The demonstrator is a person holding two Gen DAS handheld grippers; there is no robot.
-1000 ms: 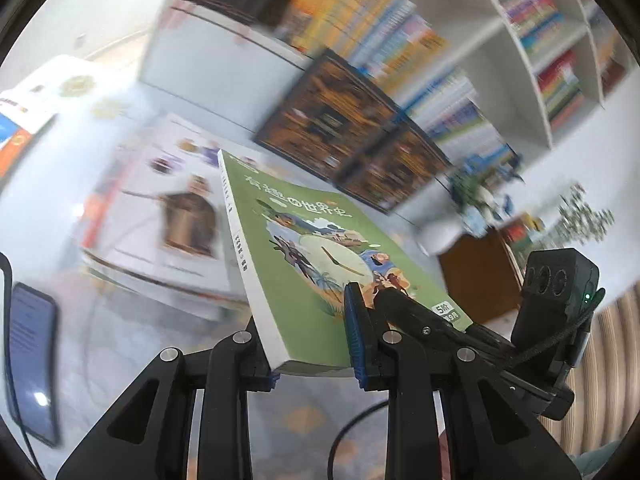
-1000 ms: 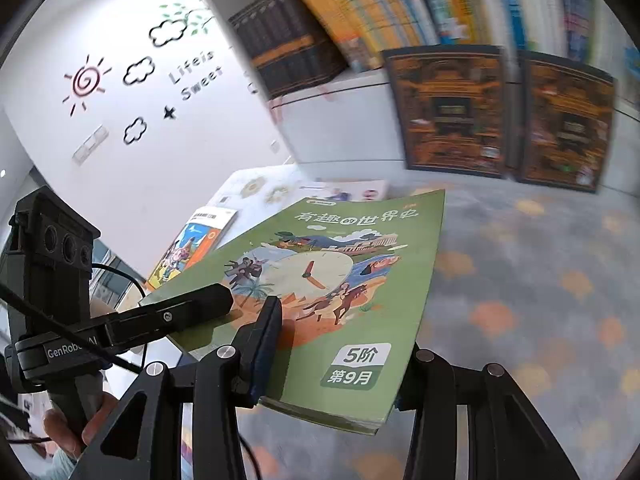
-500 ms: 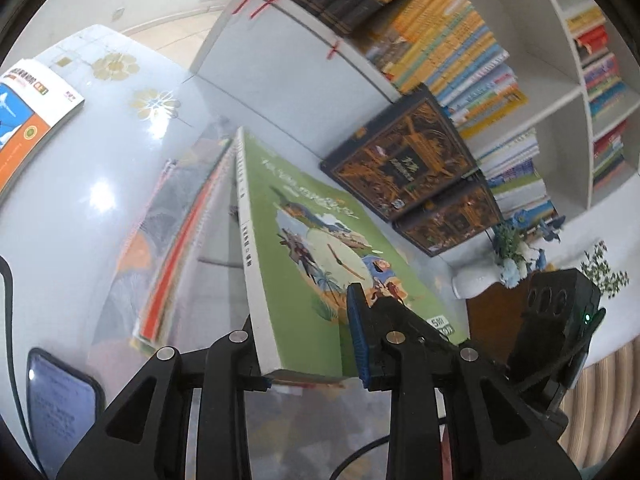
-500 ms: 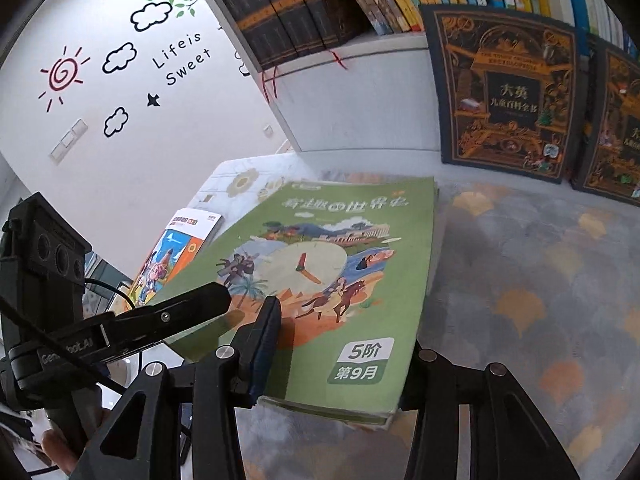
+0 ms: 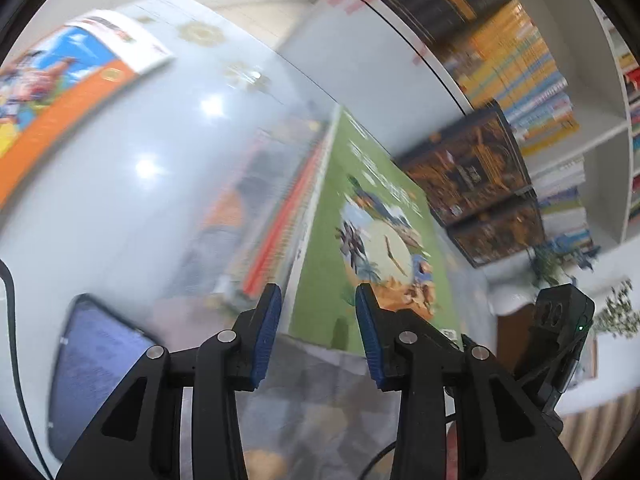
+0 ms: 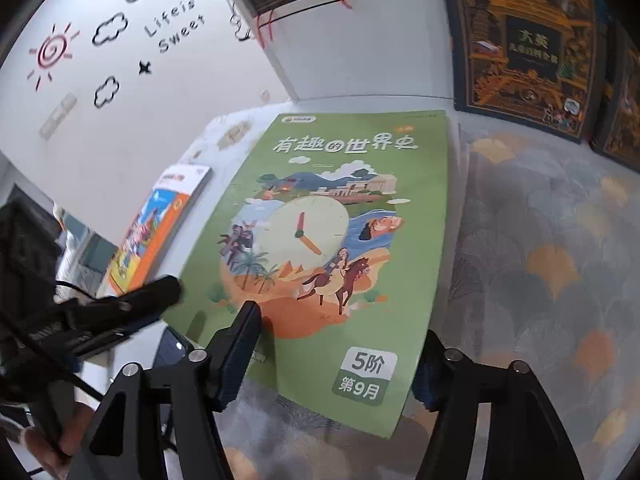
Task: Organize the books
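Observation:
A green book with a clock on its cover lies flat on top of a stack of books on the table. My left gripper stands at the book's near left corner. Its jaws are opening, and the blue pads stand apart with the corner between them, untouched. My right gripper straddles the book's near edge. Its jaws are opening too, and its fingers sit just outside the cover's sides without pressing on it.
An orange and blue book lies at the table's left. A phone rests near the left gripper. Two dark ornate books lean against the white bookshelf behind. A patterned cloth covers the table at right.
Both grippers carried the green book down onto the stack. Their jaws have since widened and let go of it, and it now lies flat.

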